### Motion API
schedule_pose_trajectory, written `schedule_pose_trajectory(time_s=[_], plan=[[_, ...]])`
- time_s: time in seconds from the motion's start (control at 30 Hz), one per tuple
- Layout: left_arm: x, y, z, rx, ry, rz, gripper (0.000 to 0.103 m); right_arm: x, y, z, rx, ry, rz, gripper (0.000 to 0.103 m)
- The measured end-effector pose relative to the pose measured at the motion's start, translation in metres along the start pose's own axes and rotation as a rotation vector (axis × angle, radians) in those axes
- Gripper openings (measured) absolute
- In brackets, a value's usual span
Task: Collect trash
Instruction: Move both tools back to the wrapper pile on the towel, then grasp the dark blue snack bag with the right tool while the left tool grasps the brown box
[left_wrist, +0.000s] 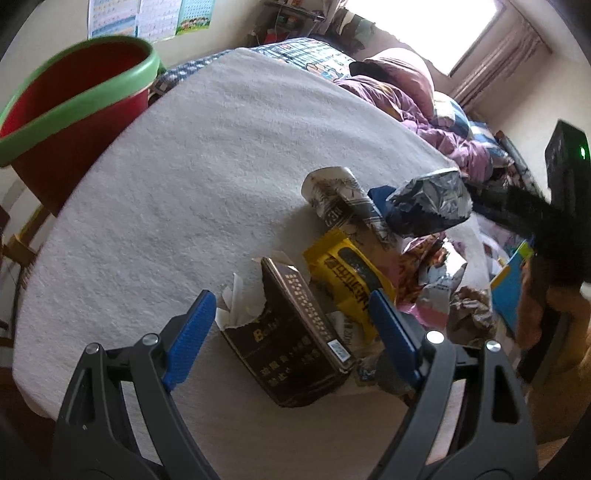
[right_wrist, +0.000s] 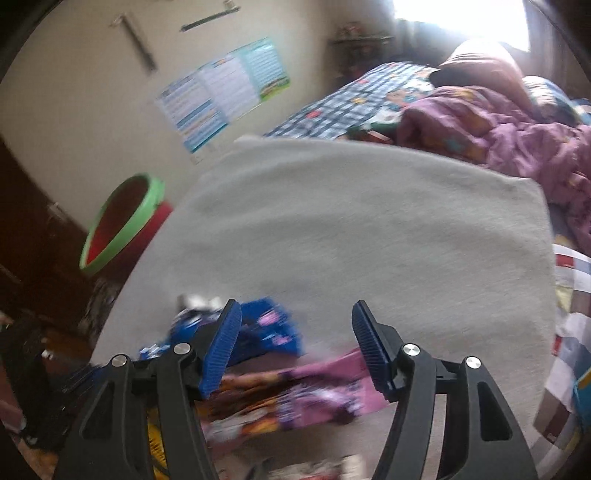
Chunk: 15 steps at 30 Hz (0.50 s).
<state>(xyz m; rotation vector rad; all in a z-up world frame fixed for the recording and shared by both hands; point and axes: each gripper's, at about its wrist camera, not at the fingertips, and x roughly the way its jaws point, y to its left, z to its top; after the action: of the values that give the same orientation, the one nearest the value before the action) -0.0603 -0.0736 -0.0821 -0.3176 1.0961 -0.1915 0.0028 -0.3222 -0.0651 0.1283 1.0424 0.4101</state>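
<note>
Brown box (left_wrist: 295, 332) between (open) left gripper (left_wrist: 291, 325) fingers

Left gripper (left_wrist: 291, 325): black plastic linkage arms with triangular cut-outs, round silver pivot screws at the joints, and blue ribbed pads (left_wrist: 190, 338) on the fingers. Right gripper (right_wrist: 293, 347): same build, with black cut-out arms, silver screw heads at 9 and 3 o'clock, and blue ridged pads (right_wrist: 221, 349).
</note>
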Motion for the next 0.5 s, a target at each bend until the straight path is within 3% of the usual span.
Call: schedule_pose_trajectory(time_s=[0.1, 0.23, 0.3, 0.37, 0.5], plan=[[-0.003, 0.001, -0.001, 0.0, -0.005, -0.009, 0.081, 0.001, 0.01, -0.004, -0.008, 0.014, 0.029, 0.061], [-0.001, 0.001, -0.002, -0.018, 0.005, -0.035, 0.07, 0.001, 0.014, -0.002, -0.011, 0.018, 0.04, 0.061], [-0.003, 0.002, -0.001, -0.02, -0.003, -0.032, 0.055, -0.002, 0.015, 0.0, -0.004, 0.008, 0.041, 0.061], [-0.007, 0.005, 0.0, -0.031, -0.007, -0.03, 0.048, -0.005, 0.014, 0.001, 0.006, 0.0, 0.047, 0.061], [-0.008, 0.011, 0.002, -0.054, 0.0, -0.044, 0.049, -0.004, 0.012, 0.004, 0.0, 0.006, 0.048, 0.062]])
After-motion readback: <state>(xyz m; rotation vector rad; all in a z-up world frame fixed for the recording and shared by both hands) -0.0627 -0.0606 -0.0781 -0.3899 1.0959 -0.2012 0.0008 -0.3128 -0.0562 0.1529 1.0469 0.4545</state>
